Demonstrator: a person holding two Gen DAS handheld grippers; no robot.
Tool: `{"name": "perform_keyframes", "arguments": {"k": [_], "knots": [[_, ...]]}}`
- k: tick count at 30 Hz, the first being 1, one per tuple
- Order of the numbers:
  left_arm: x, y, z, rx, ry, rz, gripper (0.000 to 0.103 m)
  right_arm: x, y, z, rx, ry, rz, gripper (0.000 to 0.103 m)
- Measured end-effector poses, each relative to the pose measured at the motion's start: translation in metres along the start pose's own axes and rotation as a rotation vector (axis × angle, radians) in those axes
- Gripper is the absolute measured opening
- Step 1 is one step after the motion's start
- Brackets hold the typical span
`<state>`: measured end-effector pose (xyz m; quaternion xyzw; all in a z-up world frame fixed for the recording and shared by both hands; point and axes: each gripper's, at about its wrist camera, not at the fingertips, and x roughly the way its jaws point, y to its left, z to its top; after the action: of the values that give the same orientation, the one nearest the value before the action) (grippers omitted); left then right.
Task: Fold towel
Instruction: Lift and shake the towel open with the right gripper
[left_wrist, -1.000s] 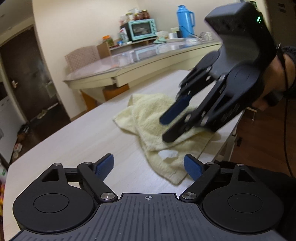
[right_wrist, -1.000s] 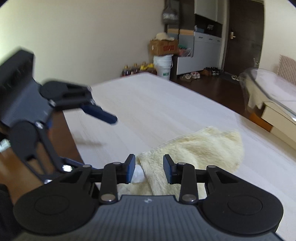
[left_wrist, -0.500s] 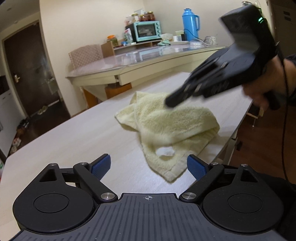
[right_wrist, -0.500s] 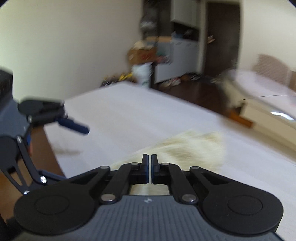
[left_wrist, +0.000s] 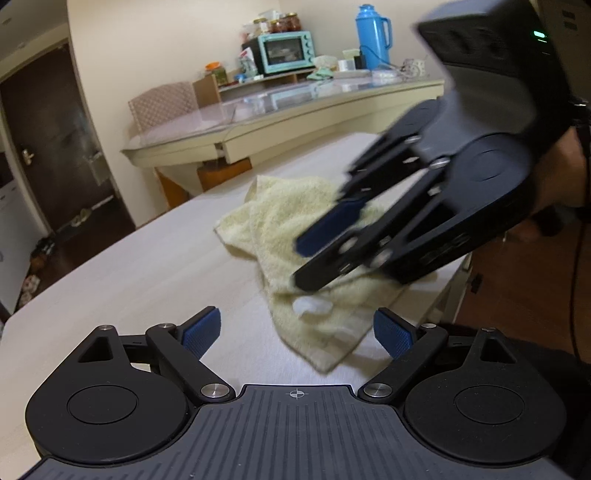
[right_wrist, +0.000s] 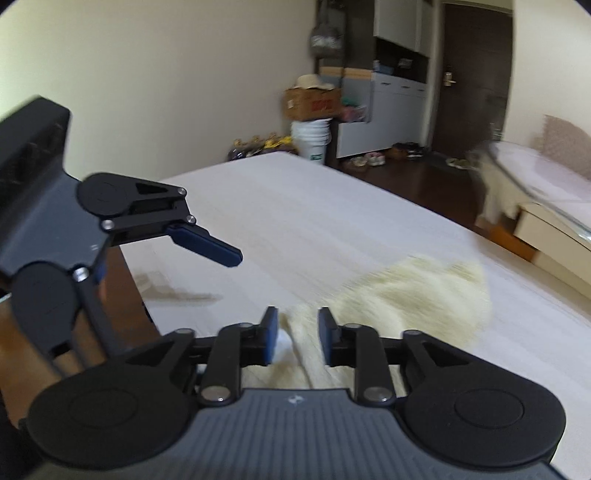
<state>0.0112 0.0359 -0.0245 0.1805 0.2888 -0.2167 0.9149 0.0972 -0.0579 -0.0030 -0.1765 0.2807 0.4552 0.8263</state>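
Towel (left_wrist: 295, 225): pale yellow terry, crumpled in a loose heap, white tag showing – lying near the tabletop (left_wrist: 129, 273) edge.
Writing: none legible.
Left gripper (left_wrist: 297, 330): spread wide, released.
Right gripper (right_wrist: 294, 330): parted over the towel, grasping nothing.

The towel (left_wrist: 291, 218) is pale yellow terry cloth, fluffy and rough. The table (left_wrist: 147, 273) looks like pale wood grain with a smooth matt finish. Both claws, left claw (left_wrist: 297, 332) and right claw (right_wrist: 295, 334), are matt black plastic with ribbed blue pads (left_wrist: 201, 332) and shiny metal rivets (left_wrist: 212, 389).
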Motion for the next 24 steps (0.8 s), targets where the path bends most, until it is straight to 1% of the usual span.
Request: {"name": "perform_keyframes", "arguments": {"k": [2,3,4,6,8,12,15,17,18,19,20,21,23,24], "knots": [[0.0,-0.001,-0.002,0.008,0.003,0.006,0.094,0.015,0.005,0.003,-0.032,0.033,-0.023,0.045],[0.0,-0.002,-0.002,0.01,0.002,0.009,0.094,0.02,0.006,0.002,-0.037,0.045,-0.04,0.042],[-0.001,-0.002,-0.003,0.009,-0.004,0.008,0.094,0.022,0.005,0.001,-0.025,0.047,-0.045,0.028],[0.0,-0.002,-0.002,0.005,-0.012,0.006,0.094,0.02,-0.001,-0.002,0.023,0.023,-0.042,0.007],[0.0,0.0,-0.002,-0.003,-0.022,0.006,0.094,0.012,-0.008,-0.006,0.07,-0.015,-0.044,0.007],[0.005,0.002,0.004,-0.005,-0.027,0.016,0.095,-0.03,-0.027,-0.016,0.154,-0.127,-0.104,0.007],[0.011,0.003,0.009,-0.013,-0.021,0.038,0.095,-0.074,-0.042,-0.027,0.221,-0.223,-0.188,0.007],[0.015,0.005,0.013,-0.02,-0.021,0.042,0.095,-0.111,-0.054,-0.043,0.29,-0.288,-0.269,0.006],[0.016,0.005,0.013,-0.021,-0.018,0.042,0.095,-0.123,-0.057,-0.051,0.313,-0.302,-0.306,0.006],[0.019,0.005,0.014,-0.018,-0.013,0.043,0.095,-0.139,-0.061,-0.065,0.347,-0.311,-0.364,0.006],[0.022,0.004,0.015,-0.013,-0.008,0.043,0.095,-0.149,-0.063,-0.074,0.371,-0.314,-0.4,0.007],[0.024,0.003,0.015,-0.005,-0.004,0.041,0.095,-0.16,-0.066,-0.089,0.412,-0.301,-0.446,0.007],[0.028,0.001,0.017,0.005,0.001,0.036,0.095,-0.166,-0.071,-0.108,0.462,-0.273,-0.496,0.007],[0.03,0.001,0.018,0.007,0.002,0.031,0.095,-0.167,-0.073,-0.123,0.497,-0.232,-0.518,0.007]]}}
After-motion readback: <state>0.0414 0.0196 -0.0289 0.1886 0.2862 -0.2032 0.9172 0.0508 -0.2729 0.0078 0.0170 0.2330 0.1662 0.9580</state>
